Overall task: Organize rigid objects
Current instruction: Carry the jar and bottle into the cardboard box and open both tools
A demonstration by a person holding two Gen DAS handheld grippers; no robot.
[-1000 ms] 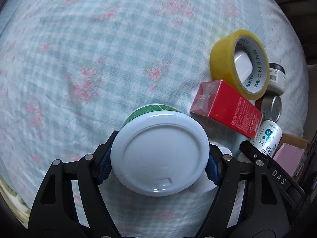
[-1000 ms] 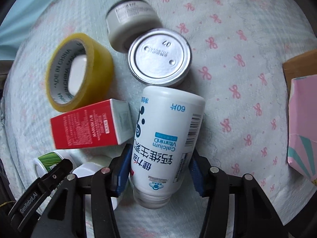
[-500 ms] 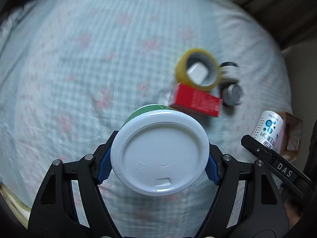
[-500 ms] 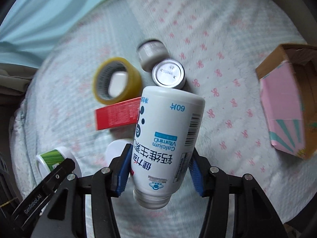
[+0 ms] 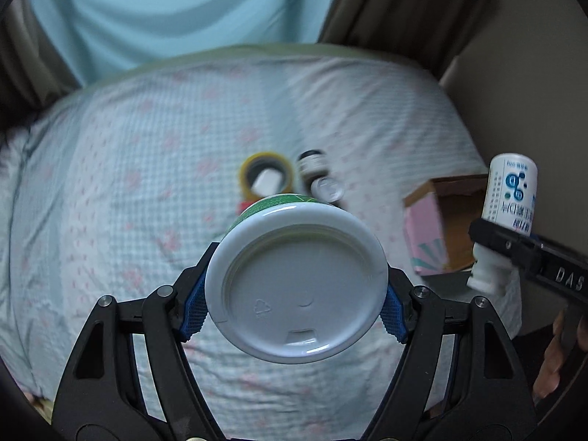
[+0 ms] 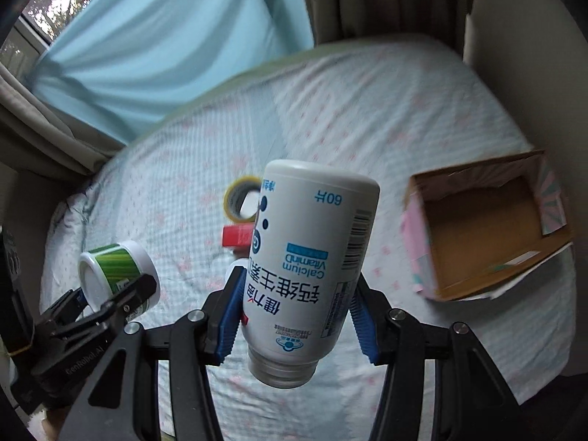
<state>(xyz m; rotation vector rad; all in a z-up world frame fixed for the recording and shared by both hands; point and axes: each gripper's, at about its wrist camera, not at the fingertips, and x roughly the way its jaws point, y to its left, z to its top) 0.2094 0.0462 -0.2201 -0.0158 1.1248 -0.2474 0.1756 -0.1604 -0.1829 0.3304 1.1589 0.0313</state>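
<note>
My left gripper (image 5: 294, 308) is shut on a green-labelled tub with a white lid (image 5: 296, 286), held high above the bed; the tub also shows in the right wrist view (image 6: 117, 275). My right gripper (image 6: 294, 316) is shut on a white calcium vitamin bottle (image 6: 308, 257), also lifted, and the bottle shows at the right of the left wrist view (image 5: 511, 191). On the bed lie a yellow tape roll (image 5: 266, 176), a red box (image 6: 237, 236), a small grey jar (image 5: 312, 161) and a silver tin (image 5: 327, 188).
An open cardboard box with pink sides (image 6: 488, 228) sits at the right edge of the bed (image 6: 404, 110). Blue curtains (image 6: 165, 47) hang behind the bed. A beige wall (image 5: 533, 73) stands on the right.
Both grippers rose well above the bed with the tub and the bottle. The objects on the bed now look small and far, and the curtains and the open box came into view.
</note>
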